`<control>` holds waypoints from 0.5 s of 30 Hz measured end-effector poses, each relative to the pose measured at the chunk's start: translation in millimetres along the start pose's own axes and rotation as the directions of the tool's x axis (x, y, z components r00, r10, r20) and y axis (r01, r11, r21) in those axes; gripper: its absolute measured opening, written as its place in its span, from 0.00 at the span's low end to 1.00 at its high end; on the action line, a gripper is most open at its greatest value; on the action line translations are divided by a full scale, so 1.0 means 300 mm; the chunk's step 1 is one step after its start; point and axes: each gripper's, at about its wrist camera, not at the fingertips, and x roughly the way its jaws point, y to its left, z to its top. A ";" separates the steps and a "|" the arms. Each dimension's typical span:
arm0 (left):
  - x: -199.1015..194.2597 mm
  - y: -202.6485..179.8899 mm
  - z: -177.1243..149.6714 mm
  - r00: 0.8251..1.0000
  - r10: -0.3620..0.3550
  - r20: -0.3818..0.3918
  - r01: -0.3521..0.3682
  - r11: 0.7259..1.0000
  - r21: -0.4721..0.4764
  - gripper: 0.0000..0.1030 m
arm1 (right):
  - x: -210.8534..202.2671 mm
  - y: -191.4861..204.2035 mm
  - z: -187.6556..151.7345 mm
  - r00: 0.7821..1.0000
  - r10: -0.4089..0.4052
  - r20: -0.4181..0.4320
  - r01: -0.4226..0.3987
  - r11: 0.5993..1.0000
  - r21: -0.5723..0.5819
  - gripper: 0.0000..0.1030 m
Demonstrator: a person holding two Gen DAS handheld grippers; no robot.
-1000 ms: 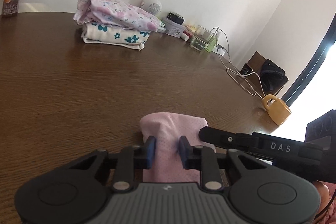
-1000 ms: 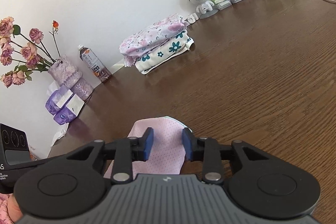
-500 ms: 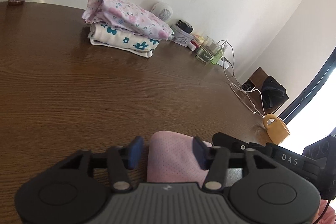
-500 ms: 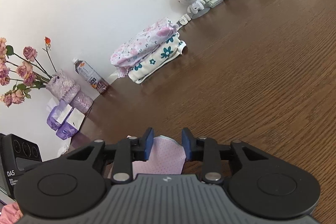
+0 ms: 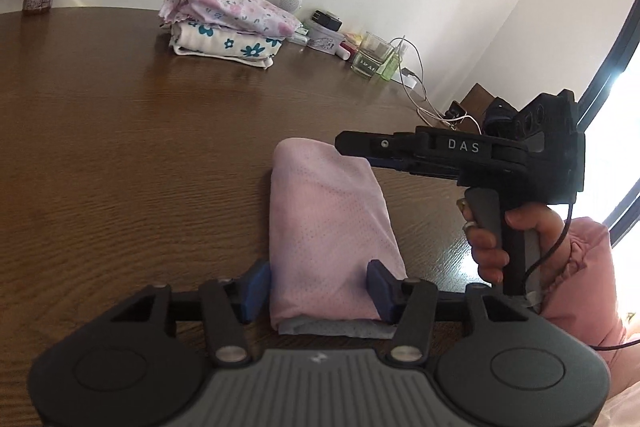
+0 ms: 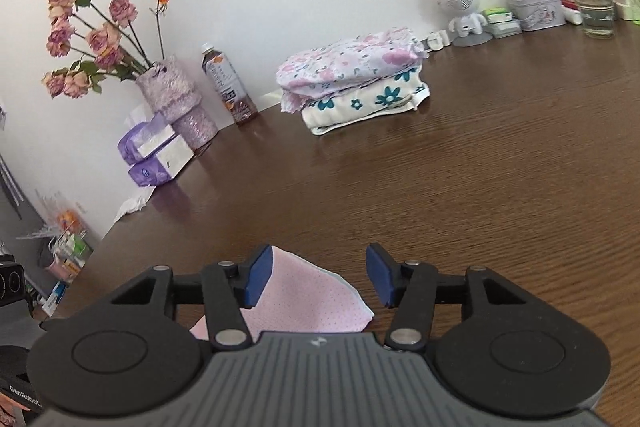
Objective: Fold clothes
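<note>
Straddling folded pink garment [image 5: 328, 227] with left tongs [image 5: 316, 285], spread wide, gripping nothing | right tongs [image 6: 316, 277] likewise agape above its far corner | garment flat on bench [image 5: 120, 167], squared for stacking; folded stack [image 6: 356, 83] far ahead.

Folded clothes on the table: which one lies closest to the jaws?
The plain pink cloth, lying alone between the left gripper's open jaws. The two flowered pieces sit stacked far back near the wall.

A dark wood table [image 6: 500, 187] is seen. A folded pink cloth [image 5: 328, 227] lies near its front edge; at the far edge — along the wall — a stack of folded floral clothes [image 6: 356, 83], a bottle [image 6: 230, 89] and a vase of roses [image 6: 176, 107] are set.
</note>
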 end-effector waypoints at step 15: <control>-0.044 0.116 0.056 0.982 0.177 0.061 -0.176 0.984 -0.028 0.49 | -0.092 -0.028 -0.086 0.992 0.083 -0.096 -0.074 0.993 0.094 0.17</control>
